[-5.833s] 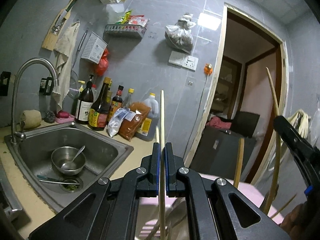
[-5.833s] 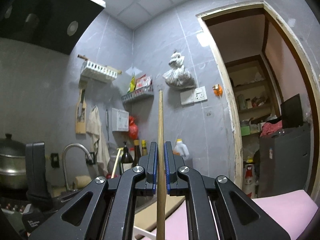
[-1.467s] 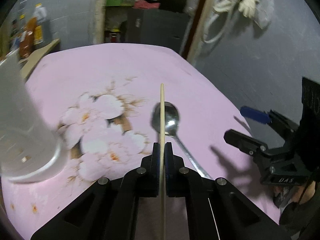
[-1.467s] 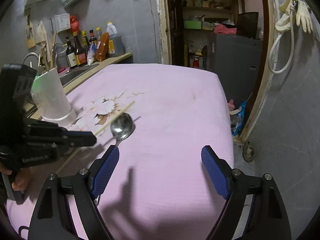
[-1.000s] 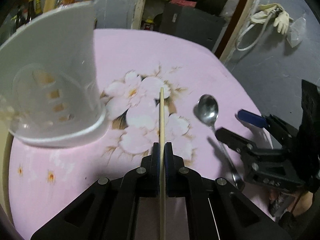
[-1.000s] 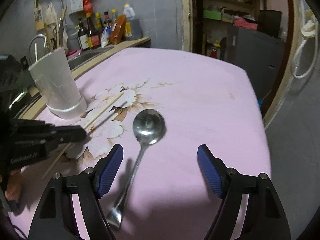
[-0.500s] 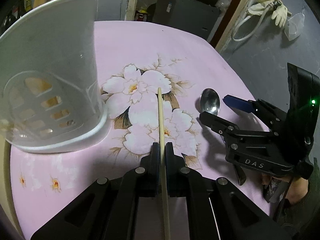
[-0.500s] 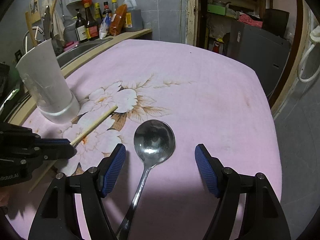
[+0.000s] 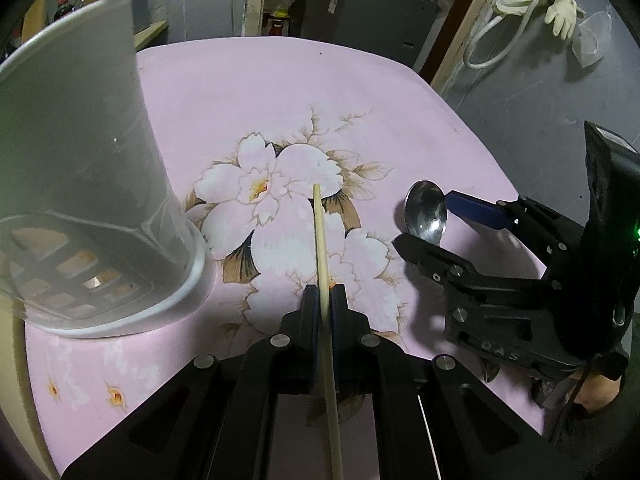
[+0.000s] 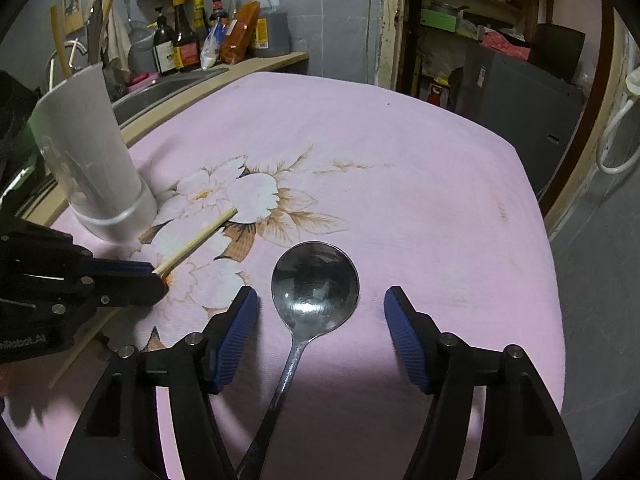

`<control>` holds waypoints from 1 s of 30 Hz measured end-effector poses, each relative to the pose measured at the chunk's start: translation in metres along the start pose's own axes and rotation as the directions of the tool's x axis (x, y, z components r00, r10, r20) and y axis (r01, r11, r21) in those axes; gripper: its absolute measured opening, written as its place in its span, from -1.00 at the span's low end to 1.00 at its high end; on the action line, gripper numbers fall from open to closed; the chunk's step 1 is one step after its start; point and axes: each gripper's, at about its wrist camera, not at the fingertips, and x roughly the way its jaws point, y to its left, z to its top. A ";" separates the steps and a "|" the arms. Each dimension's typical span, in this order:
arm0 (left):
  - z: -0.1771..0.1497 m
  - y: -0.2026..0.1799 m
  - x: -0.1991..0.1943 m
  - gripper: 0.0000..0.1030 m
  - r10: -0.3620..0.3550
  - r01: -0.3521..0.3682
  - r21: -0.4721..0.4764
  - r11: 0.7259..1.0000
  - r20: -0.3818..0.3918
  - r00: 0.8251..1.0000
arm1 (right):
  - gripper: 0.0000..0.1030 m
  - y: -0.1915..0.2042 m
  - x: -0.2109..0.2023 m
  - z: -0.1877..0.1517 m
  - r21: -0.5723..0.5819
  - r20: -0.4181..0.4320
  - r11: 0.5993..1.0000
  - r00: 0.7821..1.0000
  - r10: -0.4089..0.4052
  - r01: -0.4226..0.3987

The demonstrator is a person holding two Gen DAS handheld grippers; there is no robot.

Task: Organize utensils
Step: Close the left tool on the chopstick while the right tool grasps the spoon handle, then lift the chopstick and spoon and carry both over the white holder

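While the left gripper [image 9: 323,296] pinches a wooden chopstick [image 9: 322,240], the right gripper [image 10: 320,312] hangs parted over a metal spoon [image 10: 314,280].

Its jaws clamped tight on the stick, the left one points steeply down at the pink flowered tablecloth [image 10: 400,168], the chopstick's free end reaching out over the printed blossoms, just beside the white plastic utensil holder [image 10: 92,160] that stands upright near the table's left edge. On the right, the blue pads [image 10: 236,332] have just been closing in, yet they stand apart from the spoon: its bowl lies face up on the cloth between them, the handle running back beneath the gripper. Bottles [image 10: 180,40] line the counter behind.
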 end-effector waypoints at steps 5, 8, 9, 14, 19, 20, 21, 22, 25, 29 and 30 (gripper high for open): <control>-0.005 -0.005 0.002 -0.95 -0.028 0.029 -0.019 0.999 0.033 0.999 | -0.22 -0.003 -0.002 0.001 0.012 0.012 1.000 1.000 0.002 -0.002; -0.013 -0.003 -0.002 -0.95 -0.063 0.066 -0.038 0.997 0.064 0.996 | -0.23 -0.001 -0.006 0.000 0.005 0.030 1.000 1.000 0.006 -0.006; -0.016 -0.003 -0.005 -0.95 -0.076 0.080 -0.044 0.996 0.080 0.994 | -0.23 0.000 -0.010 -0.001 -0.003 0.047 1.000 0.999 0.004 -0.004; -0.032 -0.001 -0.031 -0.95 -0.107 0.117 -0.031 0.993 0.232 0.967 | -0.23 0.014 -0.039 -0.010 -0.057 0.178 0.997 0.983 -0.037 0.048; -0.045 -0.012 -0.052 -0.95 -0.129 0.122 0.042 0.992 0.387 0.913 | -0.23 0.029 -0.071 -0.023 -0.090 0.340 0.986 0.935 -0.102 0.141; -0.049 -0.014 -0.056 -0.95 -0.134 0.123 0.055 0.991 0.419 0.898 | -0.23 0.031 -0.075 -0.024 -0.092 0.362 0.984 0.925 -0.113 0.156; -0.050 -0.017 -0.055 -0.95 -0.138 0.122 0.064 0.990 0.439 0.888 | -0.23 0.033 -0.081 -0.027 -0.091 0.396 0.980 0.909 -0.129 0.178; -0.051 -0.020 -0.056 -0.95 -0.141 0.120 0.075 0.990 0.458 0.878 | -0.23 0.035 -0.086 -0.029 -0.088 0.422 0.977 0.896 -0.141 0.196; -0.057 -0.025 -0.060 -0.95 -0.143 0.110 0.094 0.989 0.506 0.850 | -0.23 0.037 -0.097 -0.034 -0.071 0.480 0.970 0.861 -0.170 0.231; -0.065 -0.021 -0.070 -0.95 -0.149 0.113 0.099 0.989 0.551 0.821 | -0.23 0.039 -0.106 -0.035 -0.058 0.531 0.962 0.825 -0.195 0.265; -0.065 -0.021 -0.071 -0.95 -0.151 0.116 0.098 0.988 0.557 0.816 | -0.24 0.039 -0.106 -0.034 -0.058 0.538 0.960 0.819 -0.200 0.272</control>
